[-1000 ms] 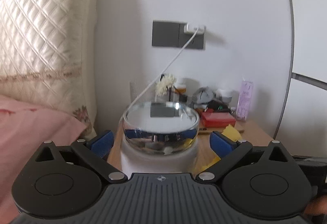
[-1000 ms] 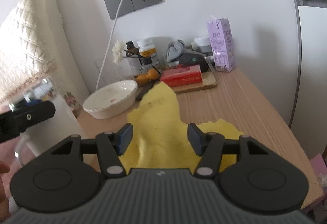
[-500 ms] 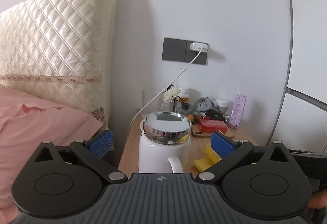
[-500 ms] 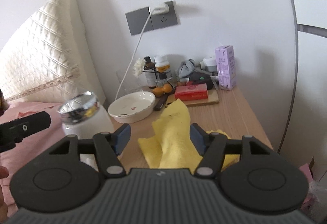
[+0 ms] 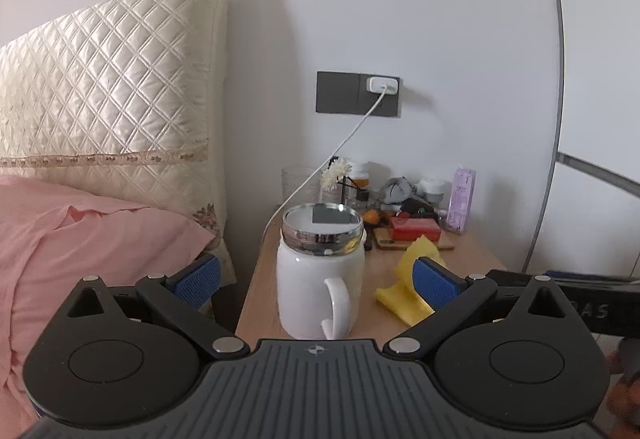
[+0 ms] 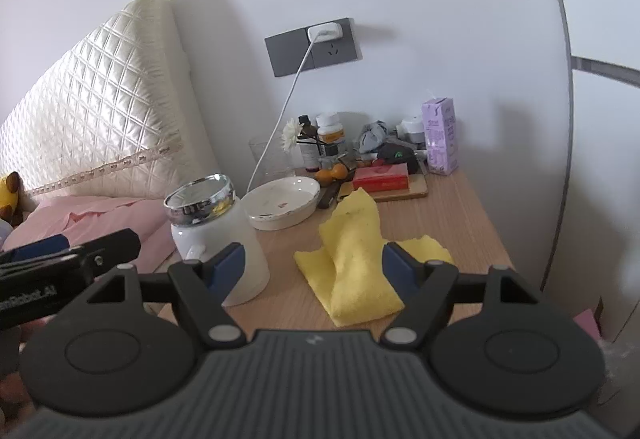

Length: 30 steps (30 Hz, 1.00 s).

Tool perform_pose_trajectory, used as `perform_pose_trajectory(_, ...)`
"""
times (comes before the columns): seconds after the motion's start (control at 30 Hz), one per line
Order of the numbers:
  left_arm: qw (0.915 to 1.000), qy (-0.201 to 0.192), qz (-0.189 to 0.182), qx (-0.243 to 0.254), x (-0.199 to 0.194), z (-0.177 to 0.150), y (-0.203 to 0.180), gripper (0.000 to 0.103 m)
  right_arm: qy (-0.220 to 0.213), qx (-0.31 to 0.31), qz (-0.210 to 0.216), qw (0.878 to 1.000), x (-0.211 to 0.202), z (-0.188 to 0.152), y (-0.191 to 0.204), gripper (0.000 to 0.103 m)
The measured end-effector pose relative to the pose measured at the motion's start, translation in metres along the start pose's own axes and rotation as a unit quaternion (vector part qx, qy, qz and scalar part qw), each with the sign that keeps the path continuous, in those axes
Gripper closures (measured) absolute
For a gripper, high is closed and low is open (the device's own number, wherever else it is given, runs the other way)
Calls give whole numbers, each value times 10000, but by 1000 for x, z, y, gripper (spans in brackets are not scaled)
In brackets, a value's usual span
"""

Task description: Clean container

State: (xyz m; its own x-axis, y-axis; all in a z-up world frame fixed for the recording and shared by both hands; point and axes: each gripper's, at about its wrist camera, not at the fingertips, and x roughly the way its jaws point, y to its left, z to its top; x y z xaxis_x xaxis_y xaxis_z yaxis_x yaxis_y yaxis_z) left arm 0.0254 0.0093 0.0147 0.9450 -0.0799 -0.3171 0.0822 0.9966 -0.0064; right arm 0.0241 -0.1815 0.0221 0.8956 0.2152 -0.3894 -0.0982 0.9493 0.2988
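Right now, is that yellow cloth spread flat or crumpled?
Crumpled. The yellow cloth lies bunched on the wooden table, one fold standing up in a peak beside the white jar.

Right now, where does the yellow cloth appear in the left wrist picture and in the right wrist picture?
Left wrist view: the yellow cloth lies right of centre, to the right of the white jar.
Right wrist view: the cloth is at the centre, low on the table, right of the jar.
Shared landmark: the grey wall socket with its white charger.
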Motion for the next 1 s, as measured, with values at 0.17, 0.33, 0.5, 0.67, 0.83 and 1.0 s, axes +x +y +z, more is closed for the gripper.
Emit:
perform_pose_trajectory(0.17, 9999, 56, 128, -88, -2, -4, 6, 0, -10, 89, -12, 10000, -7, -6, 0, 22)
perform_pose_trajectory(0.33, 9998, 102, 141, -29, -4, -8, 5, 0, 2, 88, -12, 10000, -10, -11, 4, 21)
perform_pose_trajectory(0.5, 9995, 132, 274, 76, -5, -14, 3, 0, -56, 126, -107, 9998, -11, -17, 4, 15)
perform_pose_trajectory(0.67, 9995, 181, 262, 72, -6, -17, 5, 0, -141, 17, -141, 9998, -12, -18, 6, 0)
perform_pose_trajectory(0.83, 9995, 215, 218, 49, -6, -19, 5, 0, -78, 50, -163, 9998, -8, -14, 2, 0)
perform_pose_trajectory(1.0, 9994, 226, 261, 31, -7, -18, 5, 0, -58, -6, -271, 9996, -8, -14, 3, 0)
